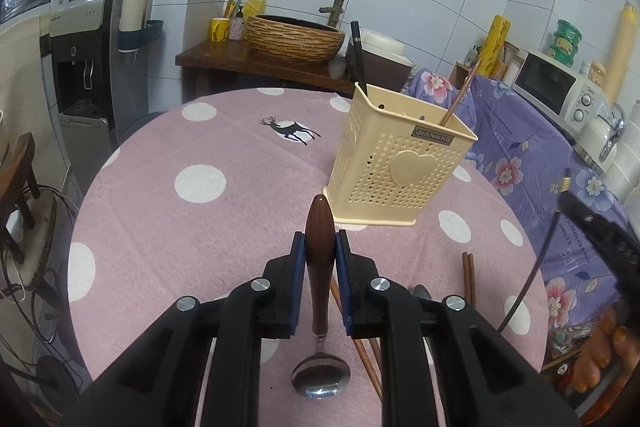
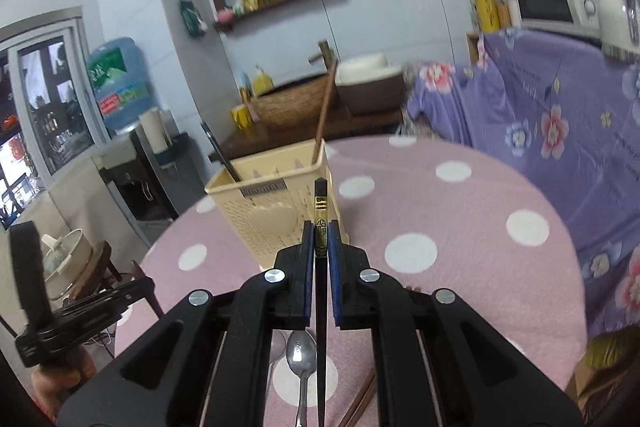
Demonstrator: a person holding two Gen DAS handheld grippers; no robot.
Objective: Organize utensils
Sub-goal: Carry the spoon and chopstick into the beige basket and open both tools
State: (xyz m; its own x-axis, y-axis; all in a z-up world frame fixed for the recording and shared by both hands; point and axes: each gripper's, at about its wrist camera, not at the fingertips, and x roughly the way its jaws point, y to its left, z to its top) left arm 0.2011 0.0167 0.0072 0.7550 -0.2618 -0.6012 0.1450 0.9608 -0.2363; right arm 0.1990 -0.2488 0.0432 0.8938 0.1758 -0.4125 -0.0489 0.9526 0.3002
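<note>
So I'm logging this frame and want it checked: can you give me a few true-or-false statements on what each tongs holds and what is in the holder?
1. The left tongs grip a wooden-handled spoon. True.
2. The right tongs are empty. False: they clamp a black chopstick with a gold band.
3. The cream utensil holder lies tipped over. False: it stands upright on the polka-dot tablecloth.
4. A brown chopstick stands in the holder. True.
5. A metal spoon lies on the tablecloth. True.

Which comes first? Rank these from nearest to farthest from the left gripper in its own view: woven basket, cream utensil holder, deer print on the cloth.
1. Cream utensil holder, just ahead, to the right.
2. Deer print, farther out, mid-cloth.
3. Woven basket, on the counter behind the table.
</note>
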